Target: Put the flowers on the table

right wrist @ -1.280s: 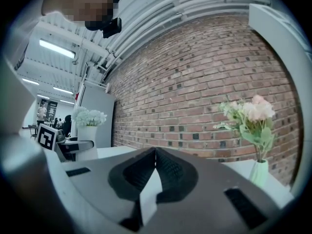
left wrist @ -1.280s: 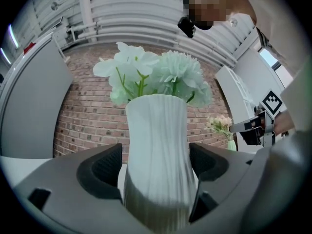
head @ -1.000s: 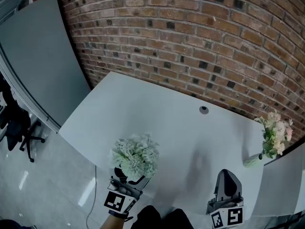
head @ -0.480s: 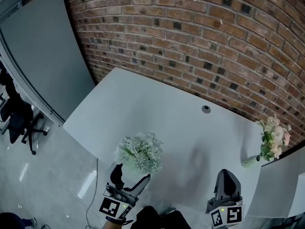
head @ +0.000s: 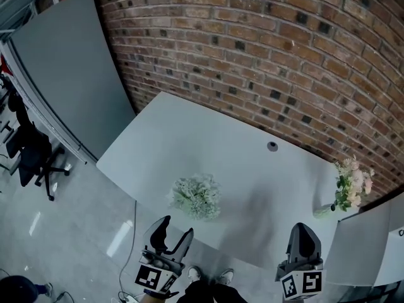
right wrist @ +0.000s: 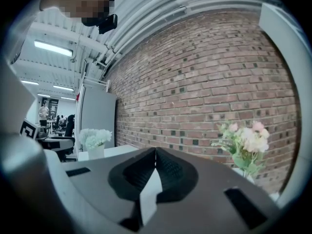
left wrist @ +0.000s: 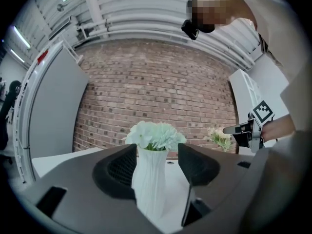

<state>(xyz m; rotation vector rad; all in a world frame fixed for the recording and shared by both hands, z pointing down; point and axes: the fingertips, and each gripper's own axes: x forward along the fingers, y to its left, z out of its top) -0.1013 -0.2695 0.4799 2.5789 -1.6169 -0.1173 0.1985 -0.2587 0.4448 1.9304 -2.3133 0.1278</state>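
Observation:
A white vase of white flowers (head: 197, 196) stands on the grey table (head: 189, 137) near its front edge. My left gripper (head: 169, 235) hangs just in front of that edge, drawn back from the vase. Its jaws are closing, and the pads touch nothing. In the left gripper view the vase (left wrist: 152, 179) shows ahead in the gap of the left gripper (left wrist: 157, 150). My right gripper (head: 302, 245) is shut and empty below the table's right part; its tips meet in the right gripper view (right wrist: 155, 152). A second vase with pink flowers (head: 349, 188) stands at the table's right end.
A brick wall (head: 265, 55) runs behind the table. A grey partition (head: 69, 68) stands at the left, with an office chair (head: 31, 156) on the floor beside it. The table has a cable hole (head: 272, 146). A white panel (head: 366, 245) borders the right end.
The left gripper has let go of the white vase and pulled back off the table edge. The vase stays standing on the table. The right gripper has kept its place.

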